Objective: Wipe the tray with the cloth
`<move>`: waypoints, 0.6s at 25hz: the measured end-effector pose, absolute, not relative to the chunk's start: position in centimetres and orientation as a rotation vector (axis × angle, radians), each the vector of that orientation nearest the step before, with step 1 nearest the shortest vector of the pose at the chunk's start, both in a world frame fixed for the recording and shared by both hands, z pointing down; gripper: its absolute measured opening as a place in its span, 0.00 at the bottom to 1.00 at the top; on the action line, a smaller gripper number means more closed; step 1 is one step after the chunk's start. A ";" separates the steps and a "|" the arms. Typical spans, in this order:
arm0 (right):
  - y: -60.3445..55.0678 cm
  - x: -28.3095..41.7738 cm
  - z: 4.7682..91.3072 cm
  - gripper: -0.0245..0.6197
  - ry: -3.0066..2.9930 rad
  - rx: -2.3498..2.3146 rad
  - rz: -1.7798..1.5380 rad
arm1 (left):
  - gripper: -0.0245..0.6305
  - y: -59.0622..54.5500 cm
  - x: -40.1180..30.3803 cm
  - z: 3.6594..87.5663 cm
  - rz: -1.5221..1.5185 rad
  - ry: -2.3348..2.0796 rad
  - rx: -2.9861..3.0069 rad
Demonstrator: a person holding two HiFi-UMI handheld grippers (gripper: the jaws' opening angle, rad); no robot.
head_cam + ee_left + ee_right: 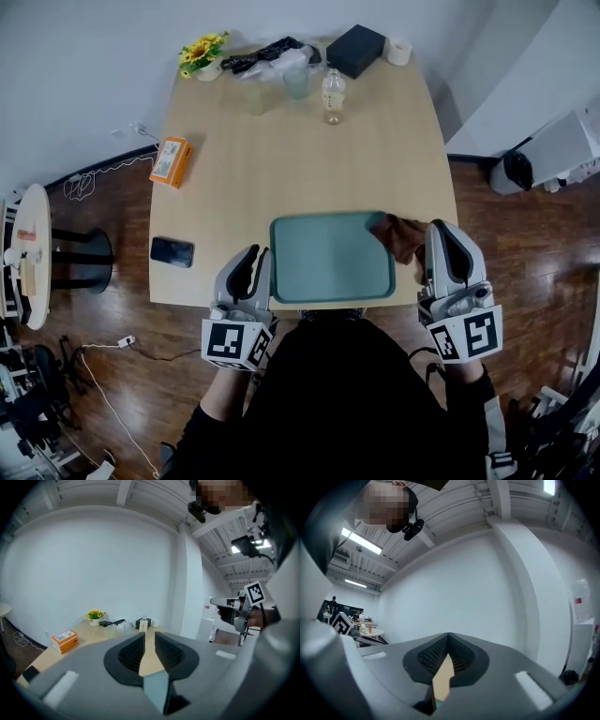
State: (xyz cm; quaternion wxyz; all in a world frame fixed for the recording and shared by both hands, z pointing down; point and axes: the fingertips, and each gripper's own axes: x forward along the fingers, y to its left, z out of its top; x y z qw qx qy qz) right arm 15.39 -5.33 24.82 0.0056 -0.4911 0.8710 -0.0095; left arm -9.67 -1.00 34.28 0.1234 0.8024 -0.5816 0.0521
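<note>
The teal tray [328, 255] lies empty at the near edge of the wooden table [281, 159]. A brown cloth [401, 236] lies crumpled against the tray's right rim, held by neither gripper. My left gripper [258, 261] hovers at the tray's left edge; in the left gripper view its jaws [149, 635] stand a narrow slit apart with nothing between them. My right gripper [438, 228] is raised to the right of the cloth and points level at a white wall. Its jaws [449, 637] meet at the tips and hold nothing. It also shows at the right of the left gripper view [229, 609].
A black phone [172, 251] and an orange box [170, 161] lie on the table's left side. At the far end stand a bottle [333, 96], a glass [297, 82], yellow flowers [203, 53], a black box [356, 50] and a tape roll [399, 51].
</note>
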 end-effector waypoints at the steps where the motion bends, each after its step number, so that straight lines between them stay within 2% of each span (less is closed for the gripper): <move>1: -5.2 14.9 25.2 0.04 2.733 -1.521 -0.055 | 0.11 -0.9 -9.5 34.1 0.153 -1.693 2.346; 9: -2.8 10.6 27.0 0.04 2.842 -1.348 -0.107 | 0.11 -0.4 -7.9 30.9 0.099 -1.678 2.425; 15: -2.4 10.1 26.8 0.04 2.853 -1.355 -0.044 | 0.11 -0.5 -7.8 30.8 0.112 -1.668 2.445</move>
